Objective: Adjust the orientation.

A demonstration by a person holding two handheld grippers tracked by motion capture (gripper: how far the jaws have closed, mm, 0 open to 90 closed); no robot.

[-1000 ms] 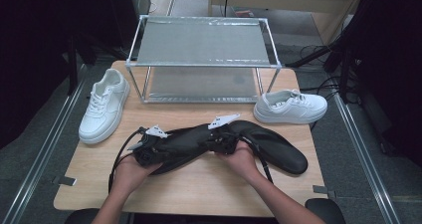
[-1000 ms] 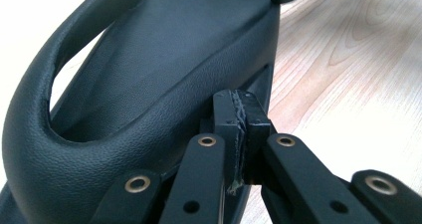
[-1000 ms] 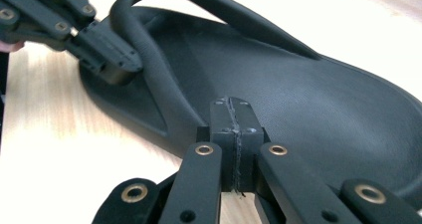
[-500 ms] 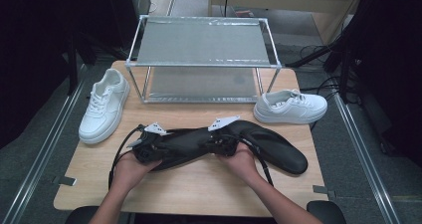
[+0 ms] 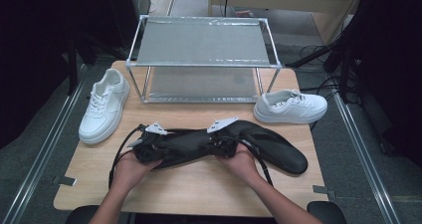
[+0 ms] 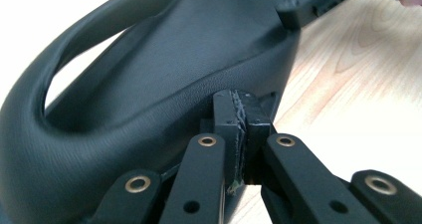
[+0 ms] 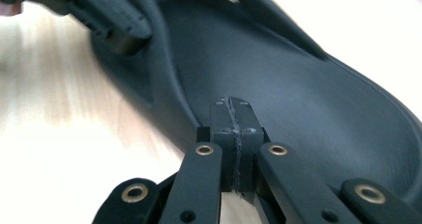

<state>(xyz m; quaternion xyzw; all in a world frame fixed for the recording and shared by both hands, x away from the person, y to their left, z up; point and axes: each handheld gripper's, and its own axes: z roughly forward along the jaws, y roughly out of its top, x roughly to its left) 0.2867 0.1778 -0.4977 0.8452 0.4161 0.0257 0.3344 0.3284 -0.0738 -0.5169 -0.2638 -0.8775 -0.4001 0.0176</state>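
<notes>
A long black leather-like tray (image 5: pixel 271 144) lies across the middle of the wooden table (image 5: pixel 199 194). Both hands rest on it, each holding a gripper. My left gripper (image 5: pixel 166 142) lies at the tray's left end, its jaws pressed together with nothing between them (image 6: pixel 240 104), tips against the tray's dark wall (image 6: pixel 149 84). My right gripper (image 5: pixel 211 142) sits near the tray's middle, also shut and empty (image 7: pixel 232 112), pointing over the tray's flat inner surface (image 7: pixel 308 99). One white sneaker (image 5: pixel 103 106) lies at the left and another white sneaker (image 5: pixel 291 106) at the right.
A two-level metal shoe rack (image 5: pixel 201 40) stands at the back of the table, between the sneakers. Black cables (image 5: pixel 117 159) loop from the grippers over the tabletop. Dark equipment and metal rails flank the table on both sides.
</notes>
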